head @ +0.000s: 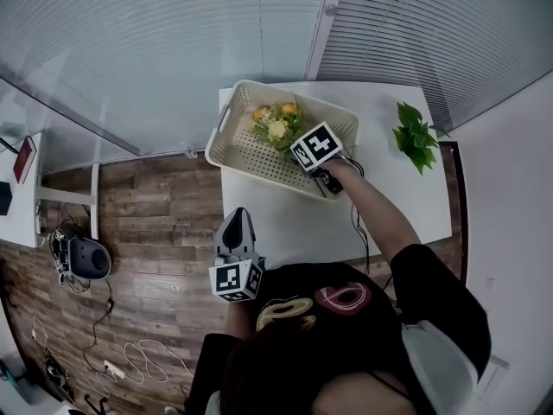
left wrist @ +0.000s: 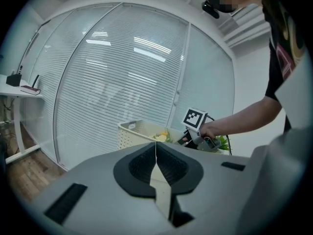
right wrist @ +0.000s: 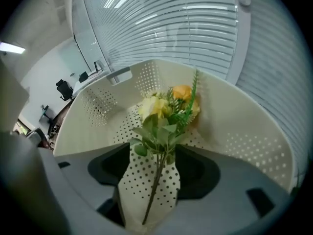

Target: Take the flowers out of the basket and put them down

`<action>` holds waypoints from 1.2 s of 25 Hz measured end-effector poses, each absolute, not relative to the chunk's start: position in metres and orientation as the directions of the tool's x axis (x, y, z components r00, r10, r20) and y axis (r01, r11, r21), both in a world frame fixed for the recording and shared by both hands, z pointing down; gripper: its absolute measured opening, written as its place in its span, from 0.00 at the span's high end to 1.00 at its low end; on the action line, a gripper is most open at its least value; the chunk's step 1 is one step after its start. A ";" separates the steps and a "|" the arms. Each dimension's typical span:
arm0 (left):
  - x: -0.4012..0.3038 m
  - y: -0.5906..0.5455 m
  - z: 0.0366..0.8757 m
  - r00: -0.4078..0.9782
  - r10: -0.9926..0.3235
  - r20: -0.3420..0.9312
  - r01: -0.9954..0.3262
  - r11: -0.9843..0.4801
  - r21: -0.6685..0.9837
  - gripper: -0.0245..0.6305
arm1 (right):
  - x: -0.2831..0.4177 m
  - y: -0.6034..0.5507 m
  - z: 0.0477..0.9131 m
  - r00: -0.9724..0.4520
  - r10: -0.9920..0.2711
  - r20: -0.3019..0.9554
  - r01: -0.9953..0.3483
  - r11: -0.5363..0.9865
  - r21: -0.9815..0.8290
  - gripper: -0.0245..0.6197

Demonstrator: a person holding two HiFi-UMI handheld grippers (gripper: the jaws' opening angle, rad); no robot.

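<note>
Far left: left gripper, jaws pressed together on nothing, parked by the near edge of the white table. Middle: perforated cream basket on the table's far side, small bunch of yellow and orange flowers lying inside. Just right of that: right gripper reaching into the basket, jaws spread either side of the thin stem, not pinching yet. Probably very light, floppy, easily crushed; best pinched softly on the bare stem below the leaves. Far right: green leafy sprig, well apart.
</note>
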State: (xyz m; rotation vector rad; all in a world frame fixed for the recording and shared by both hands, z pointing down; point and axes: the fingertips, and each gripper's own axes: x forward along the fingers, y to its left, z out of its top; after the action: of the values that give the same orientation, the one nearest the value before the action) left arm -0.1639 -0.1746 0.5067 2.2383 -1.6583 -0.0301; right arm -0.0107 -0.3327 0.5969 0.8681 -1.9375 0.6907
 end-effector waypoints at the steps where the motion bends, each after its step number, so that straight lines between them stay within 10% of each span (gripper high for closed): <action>1: -0.166 -0.175 0.508 0.309 -0.931 0.193 -0.924 -0.246 0.291 0.93 | -0.011 -0.333 0.601 -0.364 -0.292 0.885 -0.787 0.604 -0.124 0.52; 30: -0.188 -0.181 0.527 0.294 -0.914 0.278 -0.933 -0.212 0.290 0.93 | -0.012 -0.352 0.662 -0.232 -0.298 0.926 -0.800 0.599 -0.008 0.59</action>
State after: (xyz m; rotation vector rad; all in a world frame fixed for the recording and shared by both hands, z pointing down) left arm -0.1877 -0.1807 0.5271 2.1710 -1.6556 0.0649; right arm -0.0118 -0.3517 0.6623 0.8946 -1.7991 0.6116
